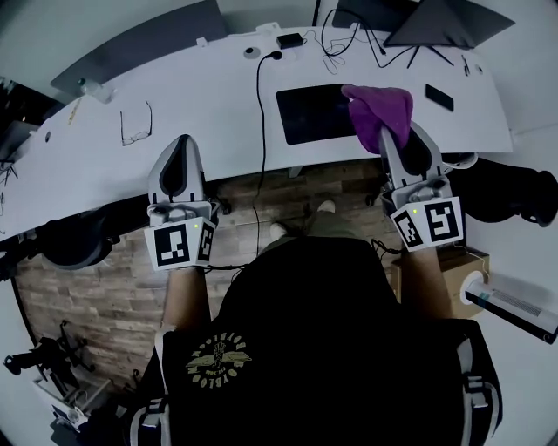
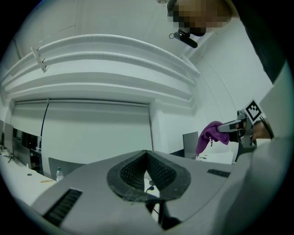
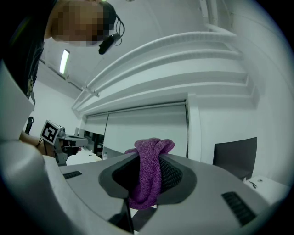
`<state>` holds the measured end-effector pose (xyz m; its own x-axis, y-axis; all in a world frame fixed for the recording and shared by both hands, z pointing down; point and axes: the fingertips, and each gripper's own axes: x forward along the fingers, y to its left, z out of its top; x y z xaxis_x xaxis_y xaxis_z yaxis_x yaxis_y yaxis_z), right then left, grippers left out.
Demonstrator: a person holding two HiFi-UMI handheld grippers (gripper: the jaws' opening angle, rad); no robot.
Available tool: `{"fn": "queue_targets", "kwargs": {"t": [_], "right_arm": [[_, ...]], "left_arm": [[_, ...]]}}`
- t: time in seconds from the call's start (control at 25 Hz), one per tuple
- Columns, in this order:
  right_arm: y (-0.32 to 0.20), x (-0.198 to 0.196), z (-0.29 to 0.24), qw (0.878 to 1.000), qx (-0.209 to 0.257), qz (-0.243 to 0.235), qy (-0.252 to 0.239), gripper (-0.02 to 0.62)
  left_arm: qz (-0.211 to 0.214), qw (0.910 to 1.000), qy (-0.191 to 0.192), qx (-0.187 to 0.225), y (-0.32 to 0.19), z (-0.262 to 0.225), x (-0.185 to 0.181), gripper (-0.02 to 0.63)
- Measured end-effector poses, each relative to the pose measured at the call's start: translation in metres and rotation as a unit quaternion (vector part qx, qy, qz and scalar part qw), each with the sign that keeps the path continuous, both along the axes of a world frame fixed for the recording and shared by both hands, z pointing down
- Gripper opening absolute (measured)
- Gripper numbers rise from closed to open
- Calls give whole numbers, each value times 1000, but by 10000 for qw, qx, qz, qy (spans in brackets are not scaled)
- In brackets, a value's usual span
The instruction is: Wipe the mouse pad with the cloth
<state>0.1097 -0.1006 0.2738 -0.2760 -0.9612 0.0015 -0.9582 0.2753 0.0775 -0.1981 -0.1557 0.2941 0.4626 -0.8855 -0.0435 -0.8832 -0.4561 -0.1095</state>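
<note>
The black mouse pad [image 1: 309,113] lies flat on the white desk [image 1: 174,96], right of centre. A purple cloth [image 1: 381,111] hangs bunched over the pad's right edge, and my right gripper [image 1: 391,144] is shut on it. In the right gripper view the cloth [image 3: 149,176] is pinched between the two jaws and droops below them. My left gripper [image 1: 181,144] is held up at the desk's near edge, well left of the pad. It is shut with nothing in it, its jaws meeting at the tip [image 2: 147,155]. The left gripper view shows the cloth [image 2: 210,134] off to the right.
A black cable [image 1: 259,104] runs across the desk just left of the pad. Glasses [image 1: 135,126] lie at the left, a dark phone [image 1: 438,97] at the right. A charger [image 1: 290,40] and a dark screen [image 1: 436,22] sit at the back. Dark chairs [image 1: 510,196] flank the person.
</note>
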Motion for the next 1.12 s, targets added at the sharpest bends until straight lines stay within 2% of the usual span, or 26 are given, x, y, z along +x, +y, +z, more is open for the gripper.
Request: {"fn": "queue_targets", "kwargs": {"t": [0.24, 0.72, 0.92, 1.12], "right_arm": [[-25, 5, 11, 9999, -68, -74, -43, 100], [-115, 5, 52, 9969, -430, -617, -251, 100], [-152, 5, 92, 9946, -638, -782, -260, 100], [-184, 2, 147, 9897, -1112, -887, -177, 100]], "left_arm": [[10, 10000, -52, -45, -20, 7, 13, 2], [-522, 9982, -256, -138, -75, 11, 11, 2], [-744, 9965, -270, -256, -87, 22, 8, 2], [-898, 9944, -335, -442, -93, 36, 5, 2]]}}
